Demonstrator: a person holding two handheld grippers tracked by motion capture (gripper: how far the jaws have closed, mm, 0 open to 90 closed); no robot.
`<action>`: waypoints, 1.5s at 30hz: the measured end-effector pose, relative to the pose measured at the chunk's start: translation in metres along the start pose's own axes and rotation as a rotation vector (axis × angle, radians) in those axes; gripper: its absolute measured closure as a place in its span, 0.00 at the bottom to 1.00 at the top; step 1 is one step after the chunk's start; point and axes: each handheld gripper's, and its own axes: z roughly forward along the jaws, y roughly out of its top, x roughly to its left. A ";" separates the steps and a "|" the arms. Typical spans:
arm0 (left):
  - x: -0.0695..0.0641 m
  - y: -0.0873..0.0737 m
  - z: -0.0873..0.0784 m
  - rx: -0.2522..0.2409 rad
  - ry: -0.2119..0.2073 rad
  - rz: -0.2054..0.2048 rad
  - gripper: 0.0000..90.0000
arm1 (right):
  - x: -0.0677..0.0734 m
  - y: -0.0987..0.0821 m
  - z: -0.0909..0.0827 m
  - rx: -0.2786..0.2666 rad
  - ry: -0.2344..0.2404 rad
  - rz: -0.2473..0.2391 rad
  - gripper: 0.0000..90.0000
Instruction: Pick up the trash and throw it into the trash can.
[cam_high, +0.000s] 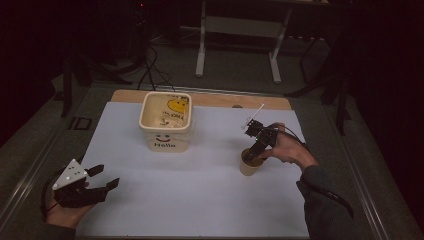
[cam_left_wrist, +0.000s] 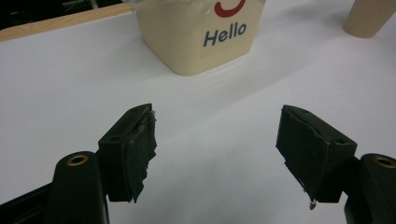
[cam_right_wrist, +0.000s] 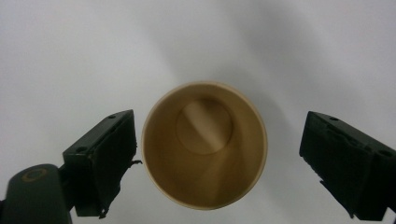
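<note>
Right gripper (cam_right_wrist: 217, 161): jaws spread wide, straddling the paper cup (cam_right_wrist: 204, 144) from above (not touching it).
Cup: upright on the white sheet (cam_high: 200, 195).
Left gripper (cam_left_wrist: 215, 154): jaws spread, holding nothing.

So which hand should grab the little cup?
The right. The right gripper hangs straight over the paper cup, jaws open on either side of its rim. The left gripper sits open at the table's near left corner, far from the cup and closer to the Hello tub.
</note>
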 end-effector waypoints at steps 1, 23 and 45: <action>0.000 0.000 0.000 0.000 0.000 0.000 0.32 | 0.000 0.000 0.001 0.003 0.005 -0.001 0.11; 0.000 0.000 0.000 0.001 0.001 0.001 0.32 | 0.005 0.003 0.021 0.122 0.034 0.000 0.11; 0.000 0.000 -0.001 0.000 0.002 0.000 0.32 | 0.005 0.008 0.013 0.172 0.044 0.003 0.23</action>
